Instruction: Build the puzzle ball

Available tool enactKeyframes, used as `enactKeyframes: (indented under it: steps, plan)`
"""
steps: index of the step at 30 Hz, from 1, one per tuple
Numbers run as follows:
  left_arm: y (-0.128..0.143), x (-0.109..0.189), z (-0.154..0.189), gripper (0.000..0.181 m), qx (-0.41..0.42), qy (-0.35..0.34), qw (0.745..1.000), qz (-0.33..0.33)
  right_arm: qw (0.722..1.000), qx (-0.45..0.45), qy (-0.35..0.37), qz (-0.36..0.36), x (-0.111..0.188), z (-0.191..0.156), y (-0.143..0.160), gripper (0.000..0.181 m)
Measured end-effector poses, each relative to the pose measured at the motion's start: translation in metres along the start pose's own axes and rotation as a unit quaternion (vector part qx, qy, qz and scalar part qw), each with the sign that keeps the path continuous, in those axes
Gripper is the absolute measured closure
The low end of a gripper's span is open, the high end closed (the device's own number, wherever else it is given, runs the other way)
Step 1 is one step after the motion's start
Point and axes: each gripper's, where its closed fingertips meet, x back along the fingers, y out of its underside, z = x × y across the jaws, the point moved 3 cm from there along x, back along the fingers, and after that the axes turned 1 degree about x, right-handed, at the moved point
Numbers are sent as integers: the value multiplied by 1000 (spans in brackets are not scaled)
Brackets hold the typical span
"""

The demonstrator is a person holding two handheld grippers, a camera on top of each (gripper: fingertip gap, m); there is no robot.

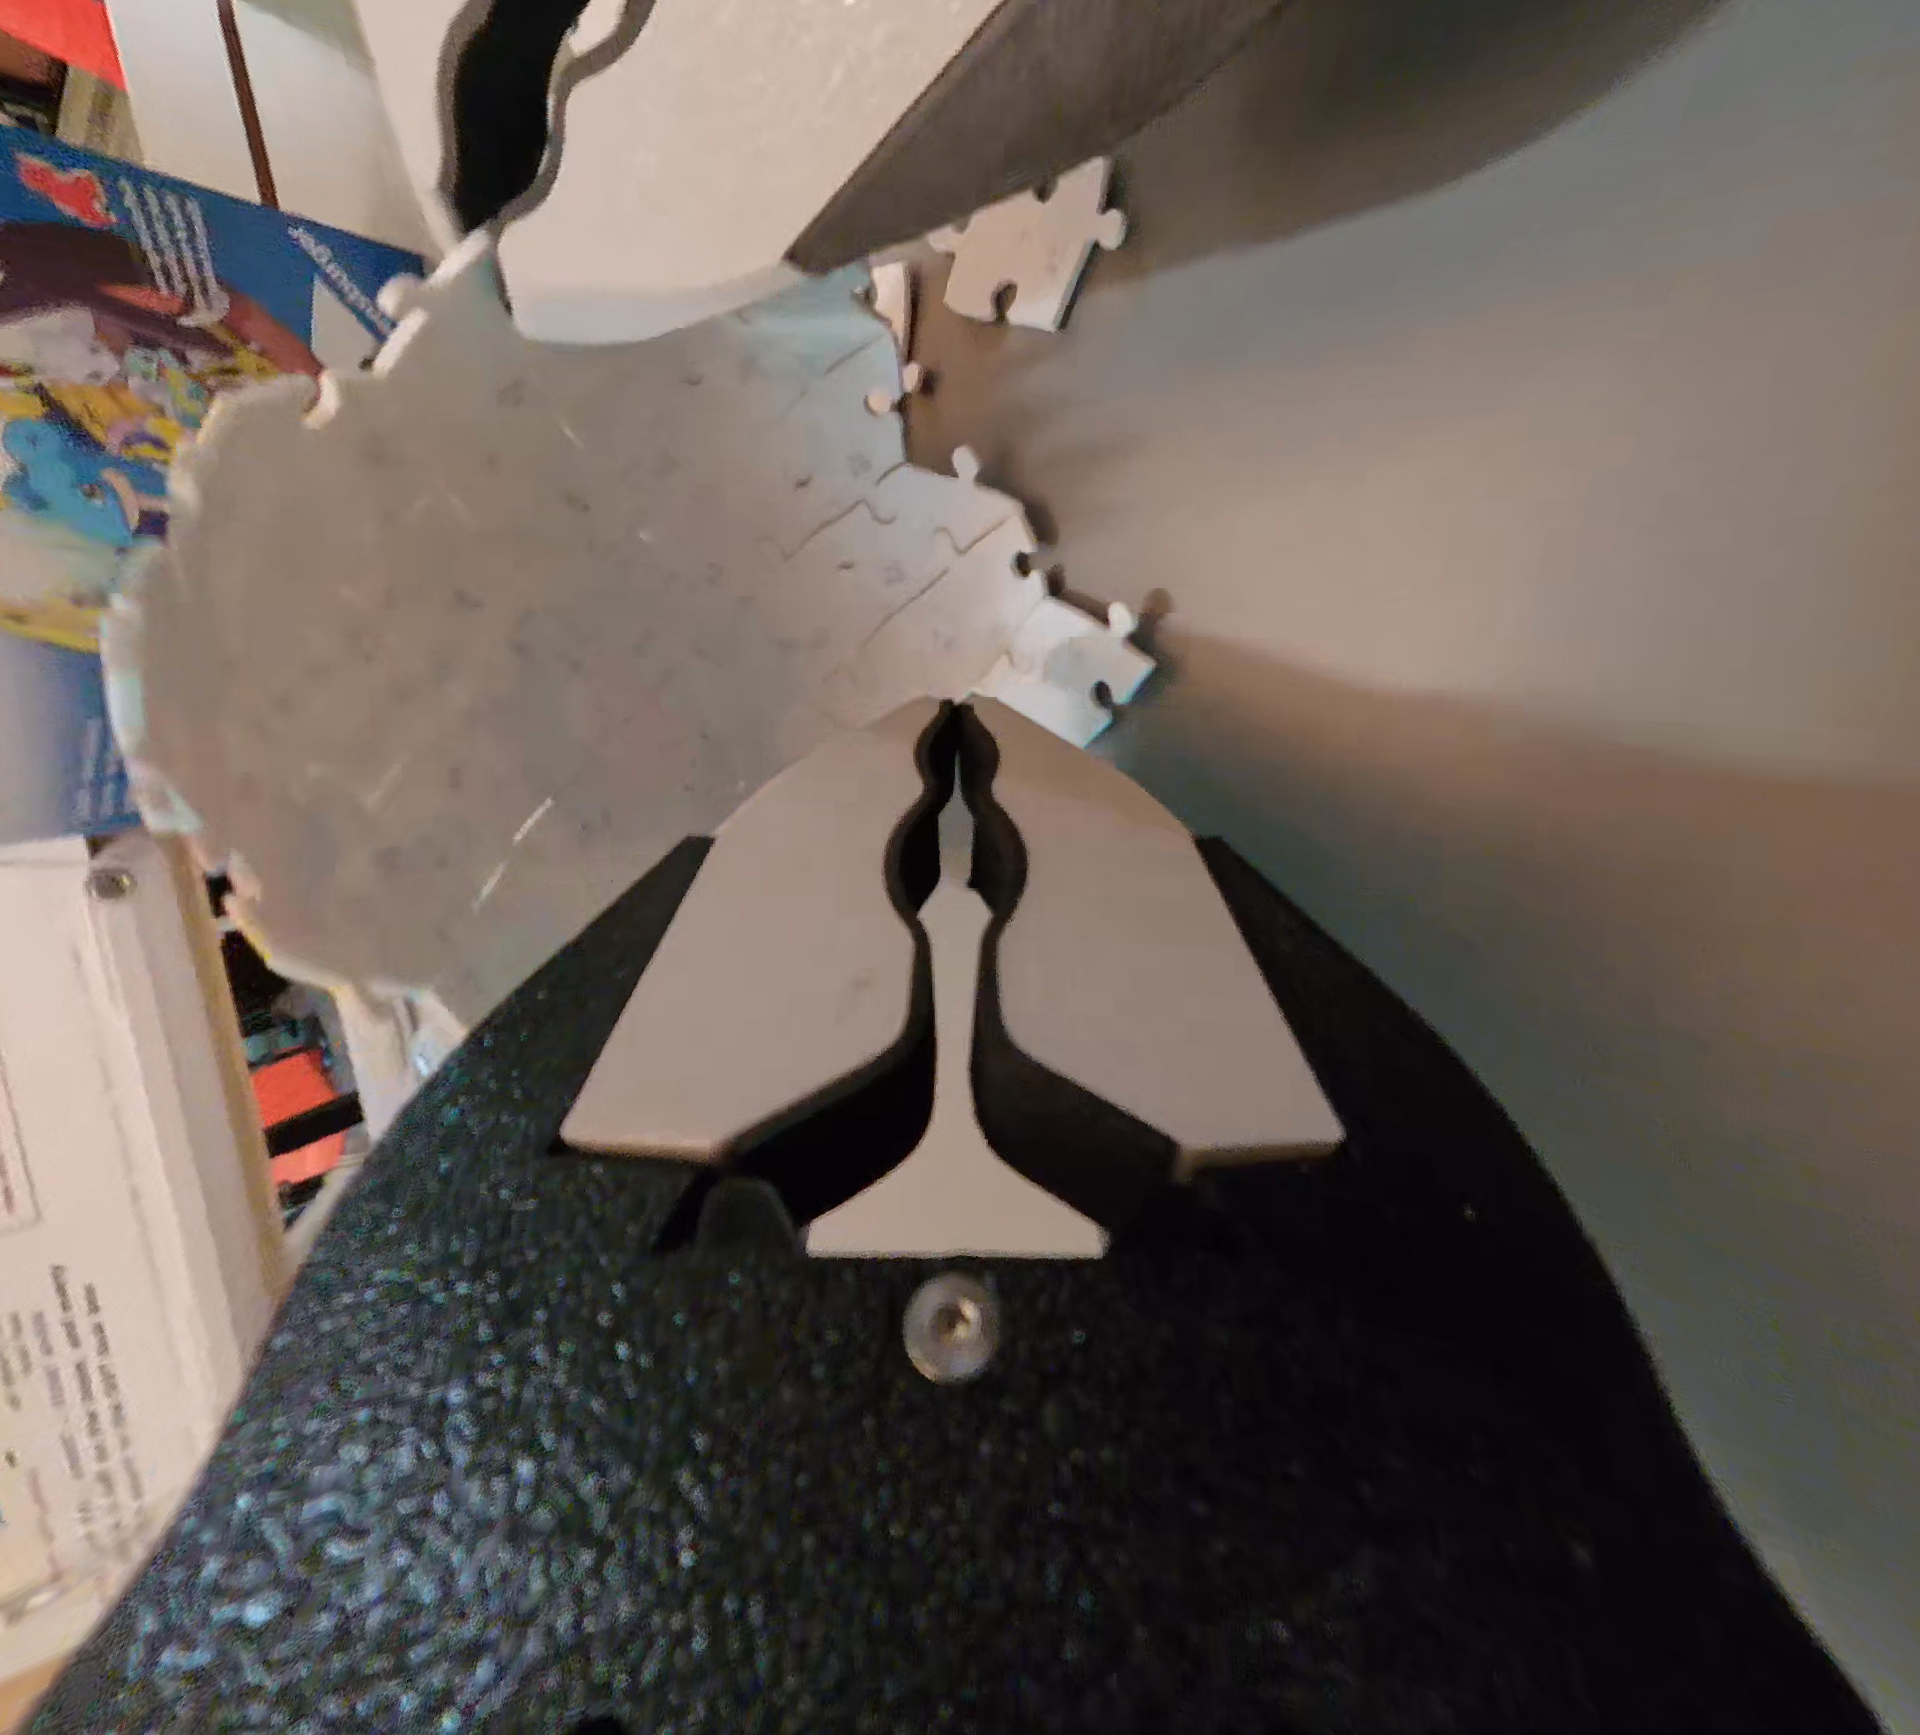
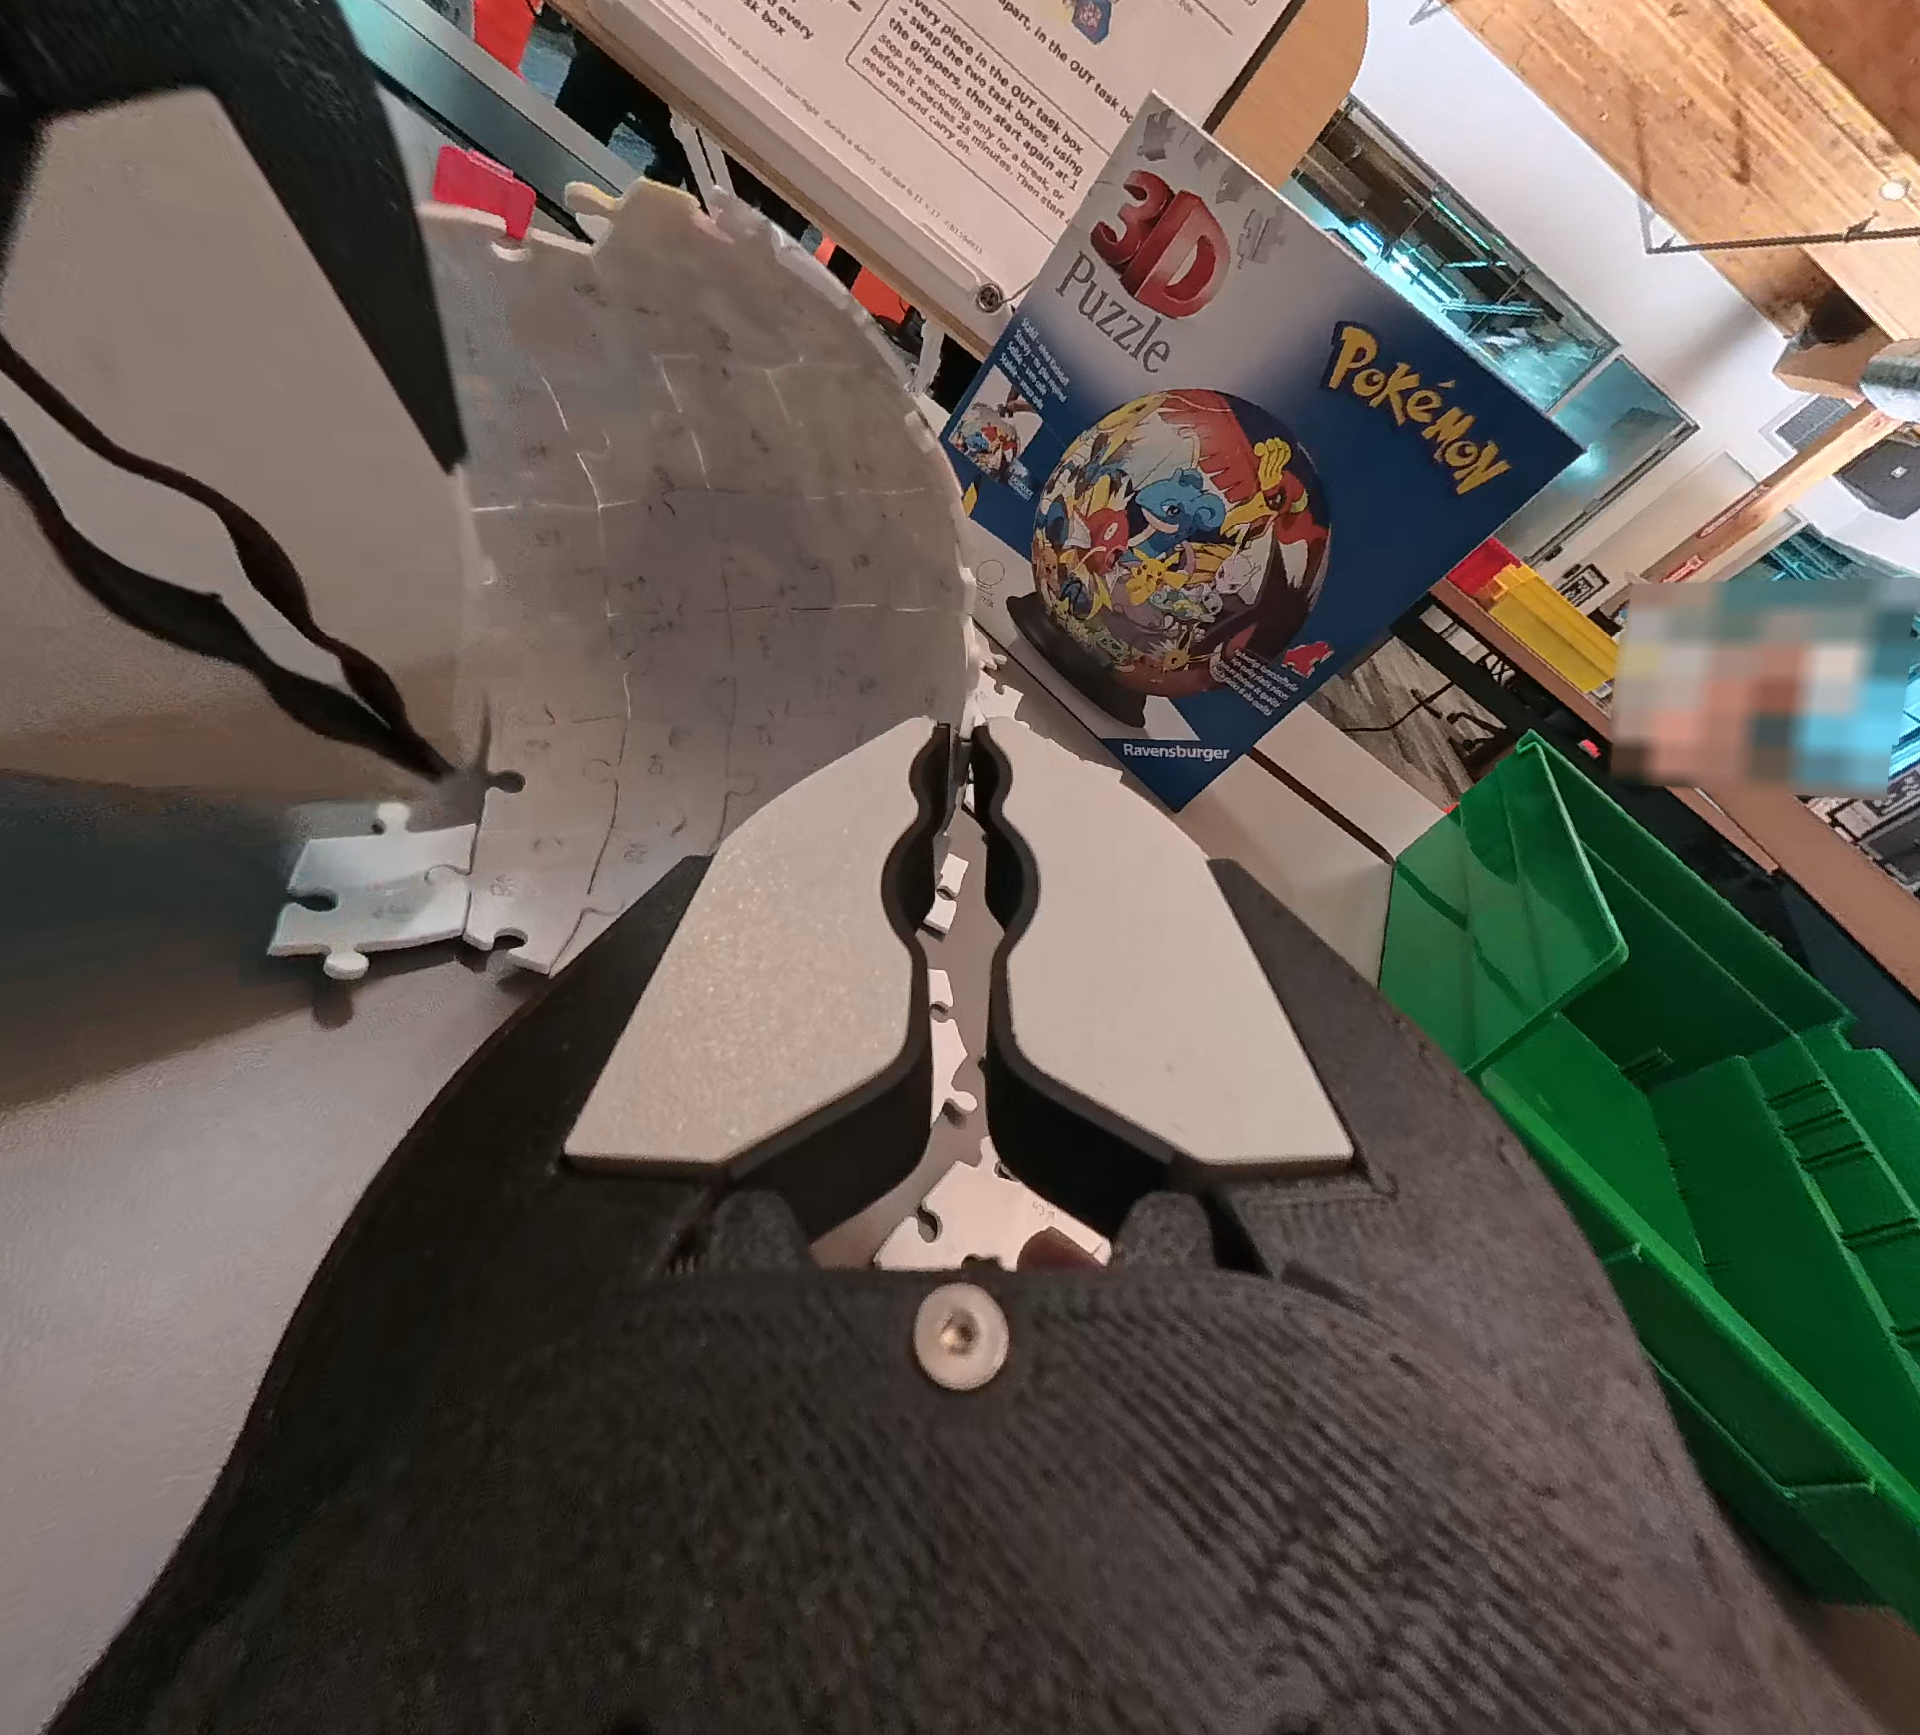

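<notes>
Nearest the lens, the left tool [image 1: 958, 729] has its pale fingertips pinched together on the edge of the curved white shell of joined puzzle pieces [image 1: 499, 646], which shows its blank inner face. Over in the right wrist view, the right tool [image 2: 961, 750] looks clamped on the same shell's rim, though the contact is half hidden. Loose white puzzle pieces [image 2: 951, 1062] lie on the grey desk [image 2: 187, 1218] below, near a blue puzzle box [image 2: 1278, 449] and green plastic bins [image 2: 1662, 1062]
</notes>
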Motion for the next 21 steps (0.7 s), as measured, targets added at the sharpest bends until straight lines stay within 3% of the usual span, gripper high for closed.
enactKeyframes:
  steps: [1,7,8,12,16,21]
  plan:
    - [1,1,2,181,13,-2,1000,8,1000,1,0,0,0,0,0,177]
    - [-9,-10,3,175,150,-7,988,47,1000,1,2,0,0,0,0,177]
    - [-10,-13,4,181,183,2,982,50,1000,1,2,0,0,0,0,177]
    - [-3,-21,7,176,283,31,958,20,1000,1,2,1,0,0,0,178]
    - [0,-19,8,170,333,35,942,10,1000,1,2,0,0,0,0,178]
    - [-2,-20,10,172,340,35,940,-1,1000,0,2,1,1,0,0,178]
